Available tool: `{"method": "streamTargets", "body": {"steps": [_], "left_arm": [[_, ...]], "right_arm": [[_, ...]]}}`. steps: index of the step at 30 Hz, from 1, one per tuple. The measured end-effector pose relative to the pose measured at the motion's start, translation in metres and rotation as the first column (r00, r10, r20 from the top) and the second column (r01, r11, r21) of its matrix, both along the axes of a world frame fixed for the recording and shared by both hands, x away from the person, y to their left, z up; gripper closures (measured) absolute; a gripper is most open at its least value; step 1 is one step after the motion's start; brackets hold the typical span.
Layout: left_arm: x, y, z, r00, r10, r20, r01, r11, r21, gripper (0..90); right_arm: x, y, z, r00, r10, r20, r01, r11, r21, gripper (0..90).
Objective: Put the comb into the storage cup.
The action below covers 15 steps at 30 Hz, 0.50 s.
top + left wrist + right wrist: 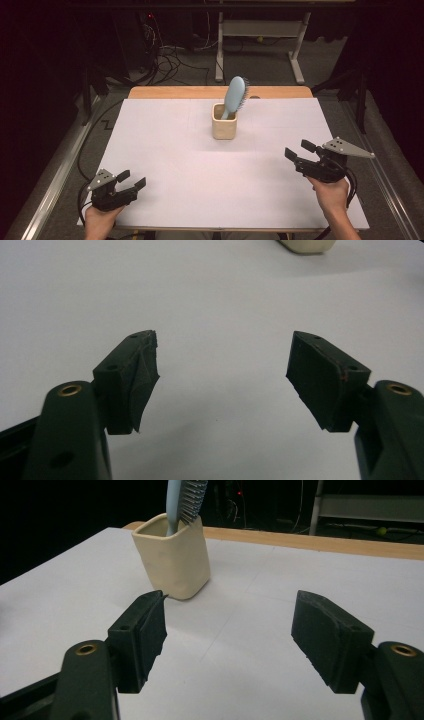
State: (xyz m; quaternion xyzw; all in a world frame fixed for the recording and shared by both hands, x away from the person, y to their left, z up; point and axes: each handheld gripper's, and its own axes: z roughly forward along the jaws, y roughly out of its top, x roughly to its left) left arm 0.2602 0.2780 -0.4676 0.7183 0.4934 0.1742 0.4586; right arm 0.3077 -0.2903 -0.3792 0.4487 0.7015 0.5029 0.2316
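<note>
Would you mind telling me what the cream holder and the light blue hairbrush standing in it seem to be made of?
The cream square cup looks like matte ceramic or plastic: thick rounded rim, even dull surface, no shine. The light blue hairbrush seems to be smooth plastic with a soft sheen; its dark bristles could be metal or nylon pins.

My two hand-held tools are matte black plastic: the left gripper (131, 180) and the right gripper (298, 150) each carry a grey three-cornered plate dotted with small holes, and a black cable trails from each. I see brass-ringed screw holes behind blocky, scuffed black rubber pads (325, 377). Both forearms are bare of sleeves.
</note>
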Motion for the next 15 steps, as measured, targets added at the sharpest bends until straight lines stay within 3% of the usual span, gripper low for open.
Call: {"method": "streamTargets", "body": {"steps": [15], "left_arm": [[-0.001,0.001,0.001,0.9999,0.006,0.010,-0.006,1.0000,-0.006,29.7]], "right_arm": [[-0.013,-0.007,-0.003,0.9997,-0.017,0.015,0.017,0.9998,0.015,28.8]]}}
